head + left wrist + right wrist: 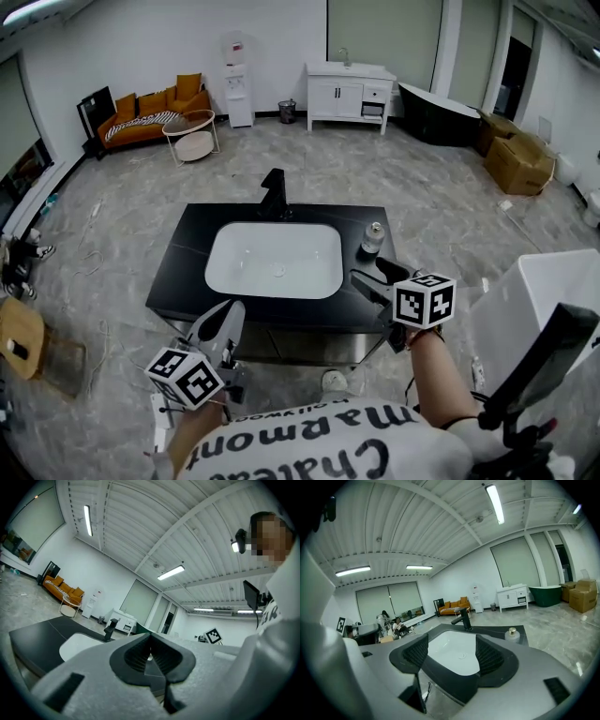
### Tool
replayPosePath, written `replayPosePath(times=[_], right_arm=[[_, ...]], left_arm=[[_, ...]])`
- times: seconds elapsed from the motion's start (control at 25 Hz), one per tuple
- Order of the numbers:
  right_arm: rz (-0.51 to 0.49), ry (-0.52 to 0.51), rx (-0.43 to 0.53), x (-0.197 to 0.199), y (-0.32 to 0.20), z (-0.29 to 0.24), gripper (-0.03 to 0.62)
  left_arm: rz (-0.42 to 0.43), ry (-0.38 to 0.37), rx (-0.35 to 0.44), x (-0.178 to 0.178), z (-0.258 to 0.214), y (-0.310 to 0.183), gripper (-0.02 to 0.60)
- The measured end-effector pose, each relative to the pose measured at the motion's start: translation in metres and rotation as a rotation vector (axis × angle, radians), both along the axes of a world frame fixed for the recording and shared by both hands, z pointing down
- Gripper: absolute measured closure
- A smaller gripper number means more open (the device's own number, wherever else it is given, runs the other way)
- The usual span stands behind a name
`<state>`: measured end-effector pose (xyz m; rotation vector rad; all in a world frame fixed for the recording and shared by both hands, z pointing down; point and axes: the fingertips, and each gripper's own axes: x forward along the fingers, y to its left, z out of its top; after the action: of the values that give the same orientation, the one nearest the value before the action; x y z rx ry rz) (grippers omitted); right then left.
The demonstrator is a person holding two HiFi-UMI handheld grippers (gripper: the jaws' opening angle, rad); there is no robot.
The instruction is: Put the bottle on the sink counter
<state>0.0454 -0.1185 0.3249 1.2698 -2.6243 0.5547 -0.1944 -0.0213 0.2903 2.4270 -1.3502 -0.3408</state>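
A small clear bottle (372, 240) with a gold cap stands upright on the right end of the black sink counter (183, 258), beside the white basin (274, 260). In the right gripper view the bottle (512, 633) shows beyond the right jaw, on the counter (494, 631). My right gripper (373, 277) is open and holds nothing, just in front of the counter's right front corner and short of the bottle; the basin (454, 651) shows between its jaws (452, 656). My left gripper (223, 326) hangs below the counter's front edge, shut and empty (150, 653).
A black faucet (273, 194) rises behind the basin. A tall white box (539, 305) stands close on the right. Farther off are a white cabinet (349, 94), an orange sofa (150, 111), a round side table (192, 136) and cardboard boxes (518, 161).
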Motion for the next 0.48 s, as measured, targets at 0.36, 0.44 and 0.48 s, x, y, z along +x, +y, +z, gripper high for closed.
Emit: replayPosePath(times=[0.36, 0.44, 0.48], right_arm=[[-0.025, -0.030, 0.052, -0.040, 0.071, -0.016, 0.484], [-0.005, -0.039, 0.042, -0.040, 0.076, -0.013, 0.501], [0.013, -0.045, 0.037, -0.038, 0.077, -0.010, 0.511]], left_arm=[[0.007, 0.018, 0.034, -0.008, -0.005, 0.055, 0.566], [0.003, 0.024, 0.029, -0.008, -0.003, 0.062, 0.566], [-0.001, 0.024, 0.025, -0.008, -0.001, 0.065, 0.566]])
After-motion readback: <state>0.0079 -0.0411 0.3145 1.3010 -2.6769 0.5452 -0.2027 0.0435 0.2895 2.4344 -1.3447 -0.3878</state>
